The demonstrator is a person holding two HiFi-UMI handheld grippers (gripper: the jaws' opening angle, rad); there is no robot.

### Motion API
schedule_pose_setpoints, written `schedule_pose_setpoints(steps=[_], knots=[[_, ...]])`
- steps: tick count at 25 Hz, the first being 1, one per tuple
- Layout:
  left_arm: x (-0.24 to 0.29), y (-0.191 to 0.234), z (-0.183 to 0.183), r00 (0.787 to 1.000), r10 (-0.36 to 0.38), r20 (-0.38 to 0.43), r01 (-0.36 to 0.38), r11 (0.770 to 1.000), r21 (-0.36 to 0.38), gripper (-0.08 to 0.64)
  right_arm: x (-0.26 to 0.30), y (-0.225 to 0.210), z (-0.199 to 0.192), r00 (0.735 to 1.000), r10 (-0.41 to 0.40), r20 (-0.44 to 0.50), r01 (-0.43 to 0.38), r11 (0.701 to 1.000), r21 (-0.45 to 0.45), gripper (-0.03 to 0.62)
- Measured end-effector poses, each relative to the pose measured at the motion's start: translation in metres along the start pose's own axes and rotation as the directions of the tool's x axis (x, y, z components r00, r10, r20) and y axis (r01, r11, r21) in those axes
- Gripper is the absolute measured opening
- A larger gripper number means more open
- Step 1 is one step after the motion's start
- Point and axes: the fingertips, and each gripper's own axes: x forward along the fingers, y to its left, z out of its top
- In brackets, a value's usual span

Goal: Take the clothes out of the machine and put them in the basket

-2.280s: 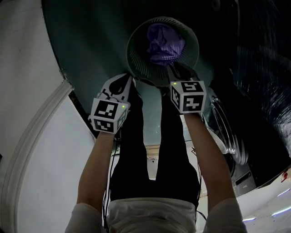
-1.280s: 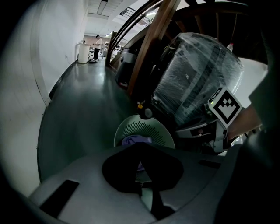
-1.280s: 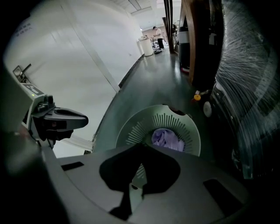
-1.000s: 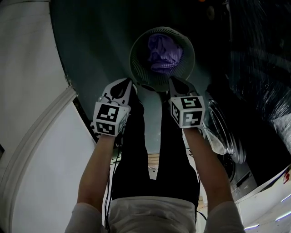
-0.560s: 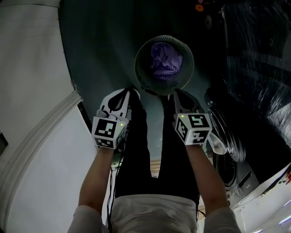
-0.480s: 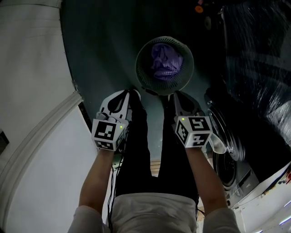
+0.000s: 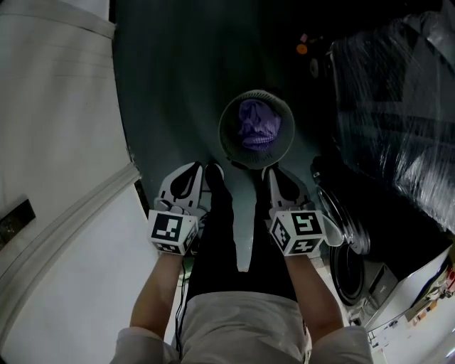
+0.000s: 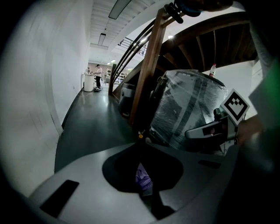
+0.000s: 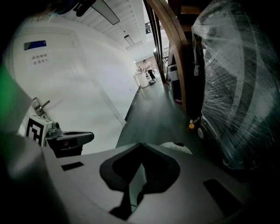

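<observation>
Down on dark floor (image 7: 178, 85): round basket (image 7: 227, 137), purple garment (image 7: 257, 126) bundled inside.

Floor (image 7: 178, 85): dark grey-green and glossy. We see it run on as a long corridor between a white wall (image 7: 57, 106) and a wooden stair. A pale skirting (image 7: 71, 213) lines the wall's foot. On the wall we note a blue plate (image 9: 35, 45) above a notice, print too small to read. A wooden post (image 8: 146, 74) rises to the stair underside (image 8: 210, 43), which is made of dark boards. Just beside the post stands a large bulk wrapped in clear film (image 7: 398, 99). A small orange thing (image 7: 303, 49) lies on the floor near it. Long ceiling fixtures (image 8: 119, 8) run overhead. The corridor's far end is brightly lit, and a person (image 8: 98, 72) stands there.
</observation>
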Motion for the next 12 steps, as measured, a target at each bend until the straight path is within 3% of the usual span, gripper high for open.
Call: schedule_pose_setpoints(steps=[12], knots=[[-0.078,-0.020,0.120,0.983,0.033,0.179,-0.036,0.999,0.013,0.020,-0.085,0.032,0.115,0.977,-0.002,0.212,0.017,0.997,-0.069,0.008]])
